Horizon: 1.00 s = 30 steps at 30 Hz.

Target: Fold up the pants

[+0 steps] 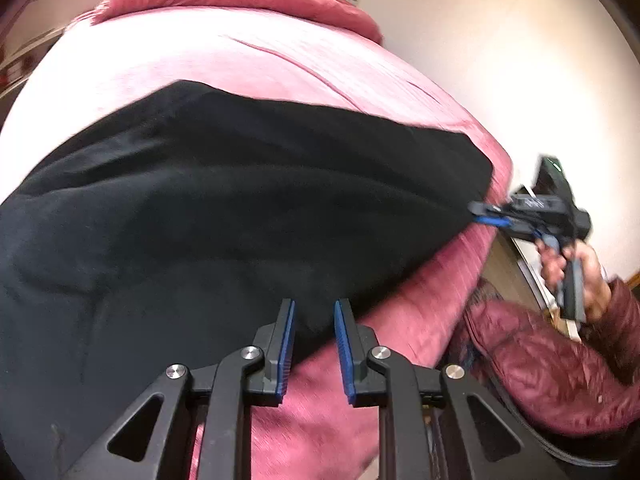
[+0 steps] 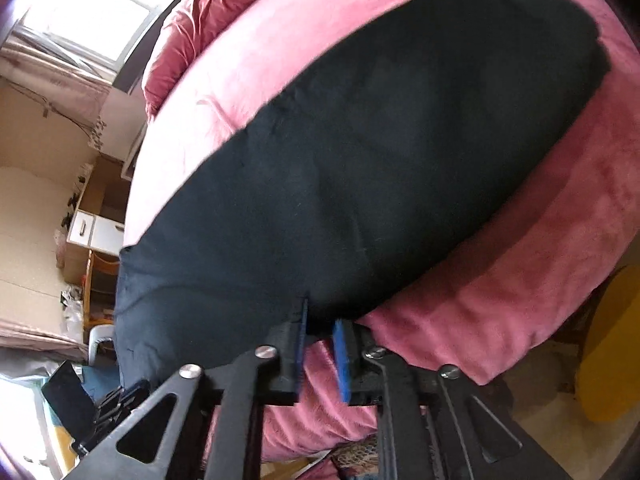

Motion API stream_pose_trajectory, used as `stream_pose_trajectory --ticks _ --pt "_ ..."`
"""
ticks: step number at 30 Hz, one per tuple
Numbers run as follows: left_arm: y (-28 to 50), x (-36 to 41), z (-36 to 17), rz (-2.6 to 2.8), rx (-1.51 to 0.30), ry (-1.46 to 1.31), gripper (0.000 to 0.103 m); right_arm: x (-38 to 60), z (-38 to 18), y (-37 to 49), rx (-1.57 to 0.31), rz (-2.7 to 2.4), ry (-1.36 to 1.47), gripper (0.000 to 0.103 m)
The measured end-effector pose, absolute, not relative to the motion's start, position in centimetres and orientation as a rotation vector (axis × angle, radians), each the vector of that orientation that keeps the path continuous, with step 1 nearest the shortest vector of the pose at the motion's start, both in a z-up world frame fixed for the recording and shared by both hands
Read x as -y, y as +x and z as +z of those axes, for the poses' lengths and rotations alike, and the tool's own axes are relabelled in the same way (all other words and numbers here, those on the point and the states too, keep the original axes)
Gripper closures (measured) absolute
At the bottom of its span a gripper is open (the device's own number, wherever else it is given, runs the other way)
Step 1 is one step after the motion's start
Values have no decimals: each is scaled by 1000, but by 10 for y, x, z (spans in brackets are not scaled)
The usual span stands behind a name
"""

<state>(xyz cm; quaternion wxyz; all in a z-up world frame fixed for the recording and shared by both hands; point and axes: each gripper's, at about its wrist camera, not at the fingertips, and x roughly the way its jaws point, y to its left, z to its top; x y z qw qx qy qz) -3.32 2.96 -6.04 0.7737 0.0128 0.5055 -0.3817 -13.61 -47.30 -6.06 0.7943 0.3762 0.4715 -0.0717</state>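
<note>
Black pants (image 1: pixel 240 200) lie spread flat on the pink bed (image 1: pixel 200 52), not yet folded small; most folding is left, you judge. Your left tongs (image 1: pixel 314 344) are released, fabric edge between the tips. Your right tongs (image 2: pixel 320 340), at 3 o'clock in the left view, look clenched on the pants' end. Waistband versus cuffs: unclear; edges blurred.

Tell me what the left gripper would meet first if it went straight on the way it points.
Most likely the black pants: the left gripper is open, its fingers pointing at the near edge of the cloth lying on the pink bedcover. Depth is unclear; it may already touch.
</note>
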Motion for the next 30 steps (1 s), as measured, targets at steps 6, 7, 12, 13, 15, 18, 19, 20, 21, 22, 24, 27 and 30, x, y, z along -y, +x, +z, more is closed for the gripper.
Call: stream_pose_trajectory --ticks 6,7,12,13,15,18,19,20,21,22,24,27,30 --pt "-24 -31 -69 -762 -1114 4 83 550 -47 -167 -846 -422 904 83" --pt "-26 -30 -73 -756 -1130 20 83 562 -47 -169 -825 -464 917 83" --pt "-31 -27 -77 -755 -1140 48 83 617 -47 -159 -738 -597 974 83" --pt "-30 -27 -77 -751 -1144 43 83 621 -48 -155 -737 -607 979 83" --pt "-31 -25 -78 -742 -1143 41 83 631 -53 -143 -764 -650 965 83" --pt "-29 -29 -74 -726 -1130 42 83 642 -52 -136 -761 -672 923 97" --pt "-29 -30 -74 -716 -1132 42 83 642 -49 -135 -753 -674 905 97" --pt "-28 -30 -76 -708 -1139 35 83 642 -47 -135 -746 -679 886 97" --pt "-26 -33 -77 -704 -1149 25 83 642 -47 -135 -751 -689 873 98" --pt "-26 -35 -79 -701 -1160 15 83 645 -51 -137 -766 -711 865 98" --pt "-26 -41 -81 -702 -1174 17 83 650 -61 -140 -785 -721 899 98" --pt "-29 -42 -82 -707 -1187 42 83 645 -66 -140 -837 -727 846 96" --pt "-28 -46 -73 -704 -1159 30 83 637 -54 -133 -864 -755 796 68"
